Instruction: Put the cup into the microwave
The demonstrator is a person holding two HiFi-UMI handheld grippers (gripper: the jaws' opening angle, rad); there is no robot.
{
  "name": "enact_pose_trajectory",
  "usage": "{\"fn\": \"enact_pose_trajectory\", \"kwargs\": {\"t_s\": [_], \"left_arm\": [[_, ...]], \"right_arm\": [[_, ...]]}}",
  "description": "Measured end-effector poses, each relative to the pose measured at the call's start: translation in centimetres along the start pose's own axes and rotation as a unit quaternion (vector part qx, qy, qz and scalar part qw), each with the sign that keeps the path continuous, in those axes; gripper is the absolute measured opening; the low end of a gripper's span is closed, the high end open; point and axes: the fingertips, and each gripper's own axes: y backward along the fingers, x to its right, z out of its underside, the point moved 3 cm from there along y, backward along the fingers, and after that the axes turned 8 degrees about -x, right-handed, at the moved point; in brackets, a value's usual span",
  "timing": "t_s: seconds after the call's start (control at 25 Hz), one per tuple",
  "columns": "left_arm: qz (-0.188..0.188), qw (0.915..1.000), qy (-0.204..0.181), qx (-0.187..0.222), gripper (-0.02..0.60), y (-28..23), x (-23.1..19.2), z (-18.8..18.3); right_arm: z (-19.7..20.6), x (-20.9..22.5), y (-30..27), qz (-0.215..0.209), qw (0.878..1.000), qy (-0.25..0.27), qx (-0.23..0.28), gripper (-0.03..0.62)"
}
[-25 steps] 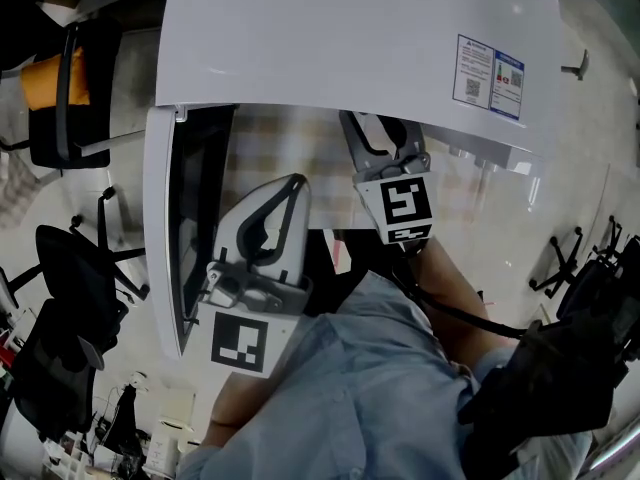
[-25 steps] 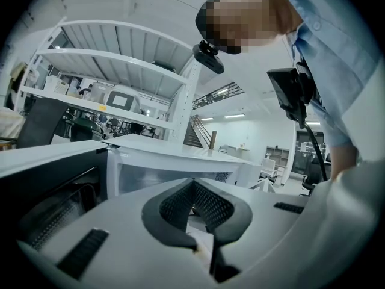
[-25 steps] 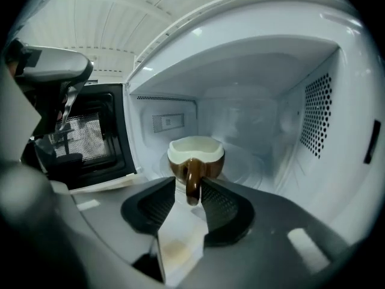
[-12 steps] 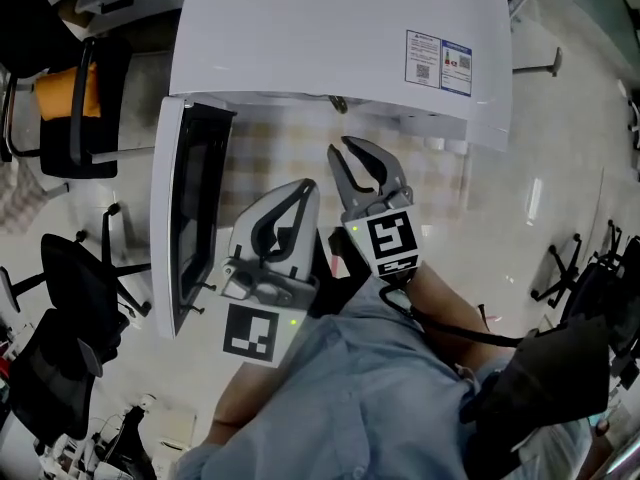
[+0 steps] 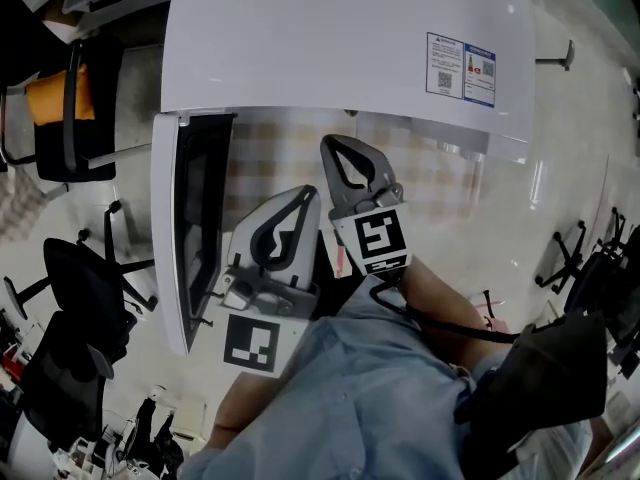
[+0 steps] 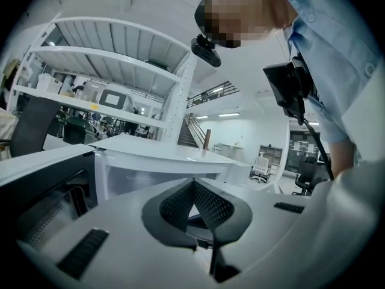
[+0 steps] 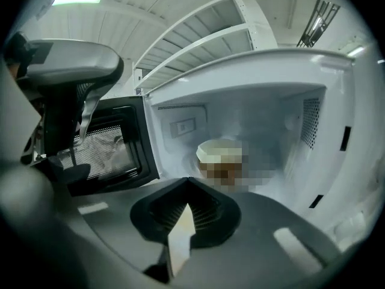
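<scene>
Glossy floor [image 5: 585, 148] surrounds the open white microwave [image 5: 340, 48]. The pale lidded cup [image 7: 219, 152] stands inside, centre frame, dead ahead of the right tongs [image 7: 187, 182], which have just closed on nothing. The left tongs [image 6: 194, 184], also closed and empty, lie nearer the dark-windowed door [image 5: 195, 218].

Fig. Checked table surface [image 5: 270, 163] in front of me, in pale squares, bare between the appliance and my body. The white microwave [image 5: 340, 38] stands directly on it, and its door [image 5: 190, 228] is open at the left side. Within, the cavity floor [image 7: 177, 167] bears one cup [image 7: 219, 150] with a pale lid, which stands upright near the middle.
</scene>
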Motion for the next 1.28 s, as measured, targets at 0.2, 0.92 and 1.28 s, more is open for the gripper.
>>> {"fn": "enact_pose_trajectory", "kwargs": {"t_s": [0.2, 0.92, 1.28], "left_arm": [[0.010, 0.9997, 0.011, -0.018, 0.005, -1.2, -1.8, 0.7], [0.002, 0.9991, 0.032, -0.028, 0.005, -3.5, -6.0, 0.2], [-0.011, 0.9996, 0.019, -0.017, 0.005, -2.3, -4.8, -0.3]], "right_arm": [[0.1, 0.8, -2.6, 0.018, 1.000, -0.016, -0.012, 0.002], [-2.5, 4.2, -6.5, 0.044, 0.998, -0.039, -0.007, 0.002], [-2.1, 3.2, -5.1, 0.026, 0.999, -0.022, -0.012, 0.002]]}}
